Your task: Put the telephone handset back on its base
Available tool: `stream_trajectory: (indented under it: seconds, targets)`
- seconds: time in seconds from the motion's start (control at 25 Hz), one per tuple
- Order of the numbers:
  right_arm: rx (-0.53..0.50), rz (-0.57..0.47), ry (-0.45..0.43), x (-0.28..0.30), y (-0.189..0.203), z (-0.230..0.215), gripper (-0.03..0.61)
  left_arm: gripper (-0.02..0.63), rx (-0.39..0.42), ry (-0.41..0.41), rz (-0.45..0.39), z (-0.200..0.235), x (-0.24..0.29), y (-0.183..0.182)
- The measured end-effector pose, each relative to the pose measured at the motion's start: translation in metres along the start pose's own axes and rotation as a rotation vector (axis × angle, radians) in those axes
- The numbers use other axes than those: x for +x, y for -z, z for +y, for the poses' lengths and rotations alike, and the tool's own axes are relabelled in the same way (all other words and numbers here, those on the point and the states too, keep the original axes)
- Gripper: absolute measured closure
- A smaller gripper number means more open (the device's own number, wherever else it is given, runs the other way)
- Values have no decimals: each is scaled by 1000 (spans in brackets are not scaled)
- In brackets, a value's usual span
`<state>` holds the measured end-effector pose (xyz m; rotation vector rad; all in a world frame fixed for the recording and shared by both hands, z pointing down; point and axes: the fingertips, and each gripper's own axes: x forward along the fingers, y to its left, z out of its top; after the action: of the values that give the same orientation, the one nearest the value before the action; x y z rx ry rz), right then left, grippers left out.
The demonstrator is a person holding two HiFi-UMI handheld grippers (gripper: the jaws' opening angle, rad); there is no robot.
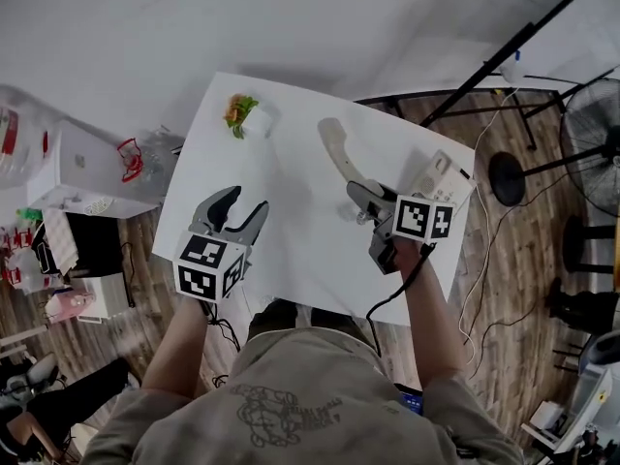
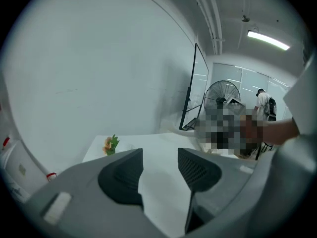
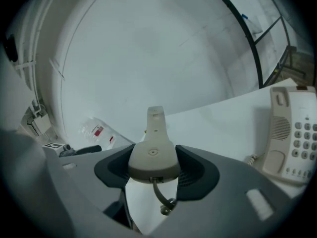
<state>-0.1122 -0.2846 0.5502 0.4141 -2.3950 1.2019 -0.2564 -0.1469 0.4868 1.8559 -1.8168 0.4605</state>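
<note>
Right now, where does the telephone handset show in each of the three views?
Head view: handset right of centre, seen against the white table, its near end in the right tongs.
Left gripper view: not made out; a blurred patch covers the right side.
Right gripper view: centre, clamped between the tongs.
Shared landmark: the white table, in all three views.

This looks like a bare workroom or test lab, not a home. A plain white table (image 1: 291,221) stands alone on a wood-plank floor (image 1: 513,308). At two o'clock from it are a black stand (image 1: 504,54), a pedestal fan (image 1: 593,143) and loose cables (image 1: 481,250). At nine o'clock sit cartons (image 1: 82,168) and clutter. Overhead run exposed pipes (image 2: 210,14) and a strip light (image 2: 267,40).
</note>
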Motion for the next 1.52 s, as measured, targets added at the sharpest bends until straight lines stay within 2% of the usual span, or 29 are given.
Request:
stream_trajectory:
  seconds: [0.32,0.52,0.68,0.76,0.92,1.04,1.16,1.28,1.4,1.52]
  targets:
    - [-65,-155,-29,-75,-29,53,311,394,2,52,-69,-17,-22,-25]
    - [-72,-189,-2,-100,-26,55,311,394,-63,73,-90,-15,-35,-23]
    - [-56,-195,-37,-113,-21,70,311,394,-68,114,-101,-27,-37,-28]
    - [-61,-193,-64,-116,-16,84,311,393,-109,218,-128,-49,-33,-36]
    - [-59,-198,-168,-125,-7,119,311,349,-318,498,-224,-103,-27,-62]
    - [-58,-206,-274,-134,-2,150,311,297,-444,650,-293,-131,-32,-84]
    - [-66,-211,-394,-144,1,178,311,275,-516,789,-351,-151,-48,-106]
    - [-70,-208,-495,-151,8,195,310,275,-533,875,-428,-165,-65,-121]
    - [-30,-222,-596,-158,13,205,310,279,-493,940,-479,-182,-82,-131]
    - [32,-242,-697,-163,14,211,310,317,-462,1006,-513,-196,-95,-137]
